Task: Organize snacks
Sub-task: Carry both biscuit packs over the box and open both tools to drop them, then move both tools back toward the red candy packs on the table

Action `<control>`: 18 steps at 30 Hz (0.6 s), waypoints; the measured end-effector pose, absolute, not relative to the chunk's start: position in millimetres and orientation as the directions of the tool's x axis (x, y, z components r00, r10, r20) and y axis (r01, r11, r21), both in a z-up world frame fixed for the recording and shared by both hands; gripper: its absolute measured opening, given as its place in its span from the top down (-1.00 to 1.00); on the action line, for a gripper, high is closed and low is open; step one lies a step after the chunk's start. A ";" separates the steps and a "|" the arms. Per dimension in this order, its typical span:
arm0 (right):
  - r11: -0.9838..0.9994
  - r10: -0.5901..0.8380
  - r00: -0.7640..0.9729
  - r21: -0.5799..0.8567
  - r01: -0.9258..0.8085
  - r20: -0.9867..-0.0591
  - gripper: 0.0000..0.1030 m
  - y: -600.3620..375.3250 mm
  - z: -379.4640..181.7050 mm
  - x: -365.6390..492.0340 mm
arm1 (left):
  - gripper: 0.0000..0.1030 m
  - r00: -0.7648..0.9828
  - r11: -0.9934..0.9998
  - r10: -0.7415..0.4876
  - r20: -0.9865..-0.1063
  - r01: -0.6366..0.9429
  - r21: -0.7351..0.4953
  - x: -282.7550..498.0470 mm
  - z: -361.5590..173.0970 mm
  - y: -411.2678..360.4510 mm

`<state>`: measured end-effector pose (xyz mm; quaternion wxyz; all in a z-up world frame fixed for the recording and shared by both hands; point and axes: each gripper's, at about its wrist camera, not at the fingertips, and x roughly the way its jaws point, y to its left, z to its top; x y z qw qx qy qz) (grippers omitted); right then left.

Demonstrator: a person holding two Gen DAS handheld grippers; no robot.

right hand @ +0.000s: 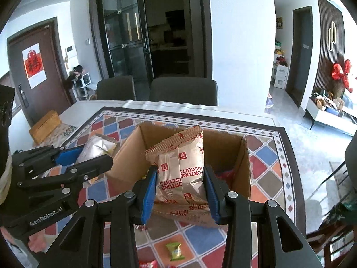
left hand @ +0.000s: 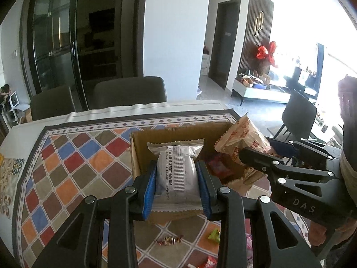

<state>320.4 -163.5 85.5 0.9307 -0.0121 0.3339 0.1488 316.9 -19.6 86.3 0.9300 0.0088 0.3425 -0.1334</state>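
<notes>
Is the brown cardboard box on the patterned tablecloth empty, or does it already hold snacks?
Not empty: red wrappers lie inside the open brown cardboard box. How many is hidden by the held packets.

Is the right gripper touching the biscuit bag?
Touching. The right wrist view shows the right gripper with both blue pads pressed against the biscuit bag.

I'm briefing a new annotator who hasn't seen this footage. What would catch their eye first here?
Two snack packs held up at once: the left gripper clamps a white foil snack packet, and the right gripper clamps a tan Fortune Biscuits bag. Both hang over the open brown cardboard box, which stands on a colourful diamond-patterned tablecloth.
</notes>
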 end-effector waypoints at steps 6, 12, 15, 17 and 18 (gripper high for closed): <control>0.961 0.256 0.722 0.089 -0.262 -0.643 0.19 -171.8 82.8 347.1 | 0.33 0.722 0.966 -0.234 -0.651 0.250 -0.070 340.3 80.4 -23.9; 0.966 0.240 0.711 0.090 -0.242 -0.661 0.19 -176.0 73.4 362.2 | 0.32 0.709 0.968 -0.221 -0.669 0.241 -0.064 358.5 72.2 -27.9; 0.968 0.233 0.706 0.092 -0.233 -0.668 0.19 -176.7 68.3 367.4 | 0.24 0.712 0.970 -0.212 -0.670 0.236 -0.056 363.1 71.0 -30.9; 0.970 0.231 0.703 0.099 -0.223 -0.673 0.14 -178.0 66.6 370.1 | -0.09 0.722 0.973 -0.193 -0.664 0.226 -0.038 362.3 71.3 -31.8; 0.972 0.224 0.699 0.103 -0.212 -0.679 0.09 -178.6 65.3 371.5 | -0.12 0.728 0.974 -0.189 -0.659 0.223 -0.033 360.5 72.1 -31.4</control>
